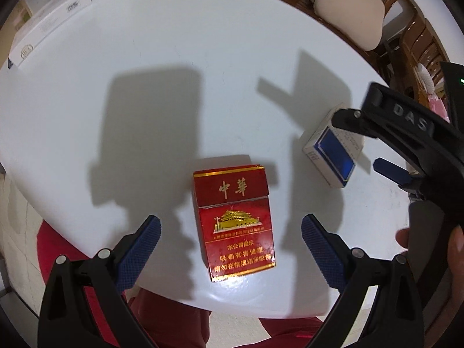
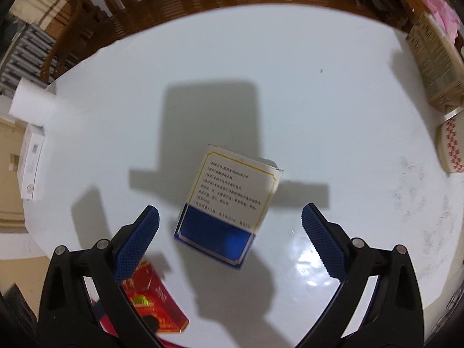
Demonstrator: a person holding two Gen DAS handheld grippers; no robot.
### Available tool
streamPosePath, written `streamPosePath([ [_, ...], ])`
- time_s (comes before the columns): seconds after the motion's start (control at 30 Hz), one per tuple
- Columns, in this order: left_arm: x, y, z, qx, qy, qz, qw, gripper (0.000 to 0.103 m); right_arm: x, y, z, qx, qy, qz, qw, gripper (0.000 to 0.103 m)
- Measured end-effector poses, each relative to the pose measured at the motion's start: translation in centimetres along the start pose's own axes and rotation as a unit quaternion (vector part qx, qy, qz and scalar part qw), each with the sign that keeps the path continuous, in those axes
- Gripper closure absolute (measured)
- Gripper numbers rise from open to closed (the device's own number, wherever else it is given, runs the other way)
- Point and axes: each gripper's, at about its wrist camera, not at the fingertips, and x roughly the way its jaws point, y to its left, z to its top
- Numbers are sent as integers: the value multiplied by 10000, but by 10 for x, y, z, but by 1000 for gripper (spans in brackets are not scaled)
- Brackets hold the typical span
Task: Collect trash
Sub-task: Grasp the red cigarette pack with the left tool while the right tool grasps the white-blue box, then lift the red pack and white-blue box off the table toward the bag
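Observation:
A red cigarette pack (image 1: pixel 235 220) with gold Chinese lettering lies flat near the front edge of the white table (image 1: pixel 203 87). My left gripper (image 1: pixel 230 237) is open and hovers above it, one finger on each side. A white and blue medicine box (image 2: pixel 229 206) lies on the table further right; it also shows in the left wrist view (image 1: pixel 333 153). My right gripper (image 2: pixel 230 229) is open above this box, jaws either side of it. The red pack also shows at the lower left of the right wrist view (image 2: pixel 153 301).
White cartons (image 1: pixel 49 20) lie at the table's far left. A cream cushion (image 1: pixel 348 8) sits on wooden chairs (image 2: pixel 145 5) behind the table. A brown box (image 2: pixel 435 58) and a red-checked cup (image 2: pixel 452 148) stand at the right edge. Red clothing (image 1: pixel 174 319) is below the front edge.

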Motion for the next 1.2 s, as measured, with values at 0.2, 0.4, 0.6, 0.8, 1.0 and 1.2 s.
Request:
streamPosePath([
  [0.2,13,5,2,-260,70,56,9996,8,20,-1,5,1,52,-156,9999,6],
  [0.4,22,6,1,-361,111,100,9992,8,26,9,-1,-384,-103,-578,9975,6],
  [0.6,24,0,0,-390,71,216,9990,8,29,21,-10,-532,-227,-851,9947,7],
  [0.8,24,0,3,-533,53,270,9982,12,21,23,-18,-548,-355,-843,9943,28],
  [1.0,18,-2,2,-488,36,179,9986,42,14,22,-21,-518,-327,-617,9962,37],
  [1.2,13,13,4,-483,38,-202,9986,47,5,15,-30,-362,-324,-143,9987,37],
])
